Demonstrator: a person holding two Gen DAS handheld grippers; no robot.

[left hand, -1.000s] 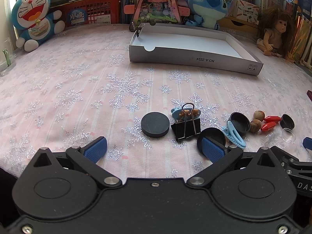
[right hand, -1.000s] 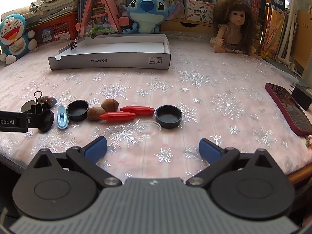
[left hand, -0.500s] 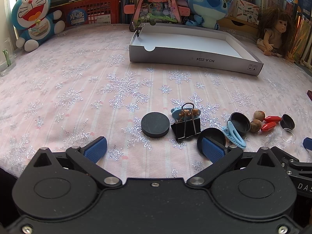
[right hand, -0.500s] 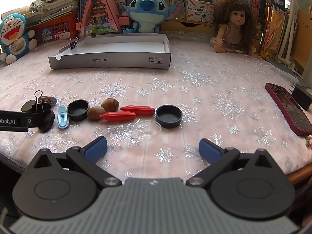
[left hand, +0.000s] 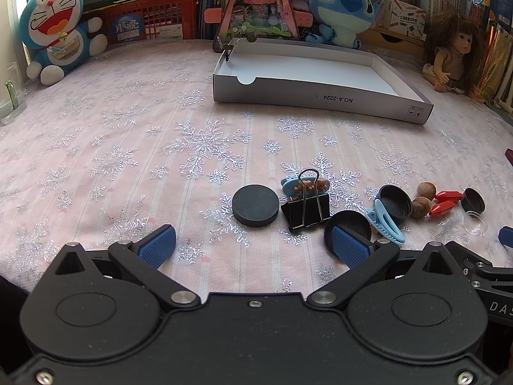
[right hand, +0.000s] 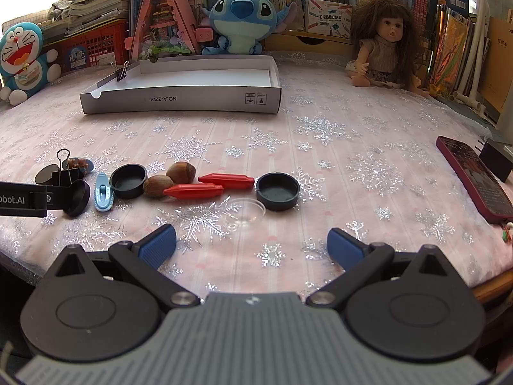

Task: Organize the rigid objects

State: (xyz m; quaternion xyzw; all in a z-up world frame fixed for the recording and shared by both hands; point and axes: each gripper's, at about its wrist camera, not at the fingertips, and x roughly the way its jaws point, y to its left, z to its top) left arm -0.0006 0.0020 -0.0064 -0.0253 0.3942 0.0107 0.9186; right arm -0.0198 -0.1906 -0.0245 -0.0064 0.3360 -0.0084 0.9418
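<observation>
Nothing has changed over the last second: both grippers hold station, so sorting has not begun. Left gripper and right gripper stand wide and empty. Nearest, the clear lid; beyond, two red pegs lying lengthwise left-to-right in the row; farthest, the empty white box.

Right gripper low over pink snowflake tablecloth, jaws wide apart, nothing between blue pads. Clear plastic dish just ahead of gripper. Row beyond, left to right: binder clip, blue clip, black cap, two nuts, two red capsules, black cap. White tray box far back, small binder clip on its left wall. Left gripper enters at left edge, finger touching black lid. Red phone at right.
</observation>
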